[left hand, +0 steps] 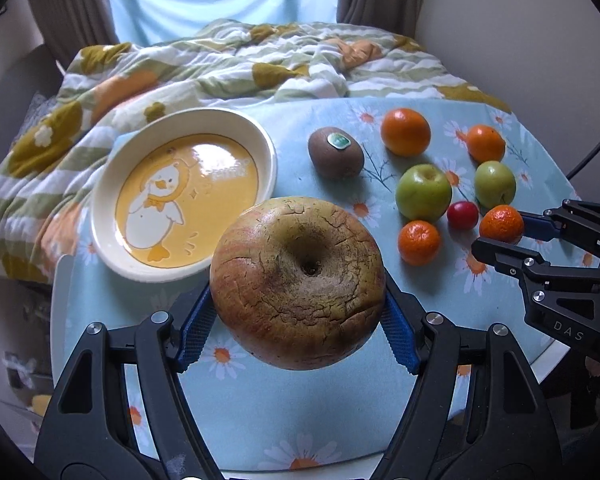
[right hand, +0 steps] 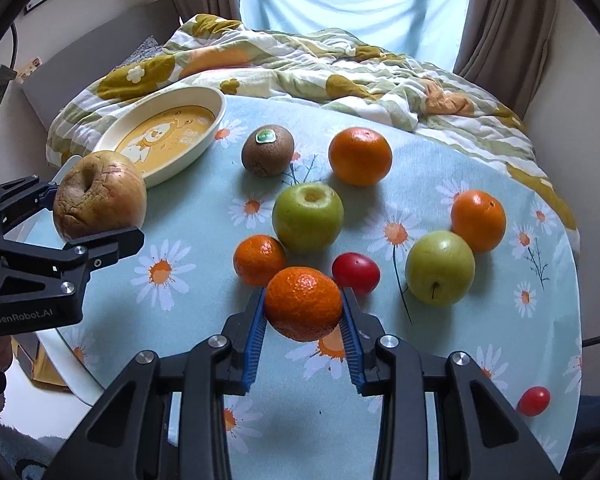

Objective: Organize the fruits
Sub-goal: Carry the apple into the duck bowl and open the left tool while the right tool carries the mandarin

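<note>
A large russet apple point(left hand: 298, 282), cracked and brownish, fills the foreground of the left wrist view, clamped between the blue pads of the left claw point(left hand: 298, 312) and lifted clear of the desk point(left hand: 260, 400). In the right wrist view the nearest thing is a mandarin point(right hand: 303, 303), pinched tightly in the right claw point(right hand: 303, 316) and also raised above the daisy-print cloth.

The duck-patterned plate point(left hand: 108, 184) at the desk's far left corner is empty, so the sorting looks barely begun: two fruits are held, none delivered. Still on the cloth are a kiwi point(left hand: 335, 153), two oranges, two green apples, another mandarin point(left hand: 419, 242) and a small red fruit point(left hand: 462, 215).

Only the right wrist view shows a second small red fruit point(right hand: 533, 401) near the desk's near right edge, and a bit of the person's hand at the lower left. Only the left wrist view shows the plate's whole duck picture. A rumpled quilt point(left hand: 220, 60) lies beyond the desk.
</note>
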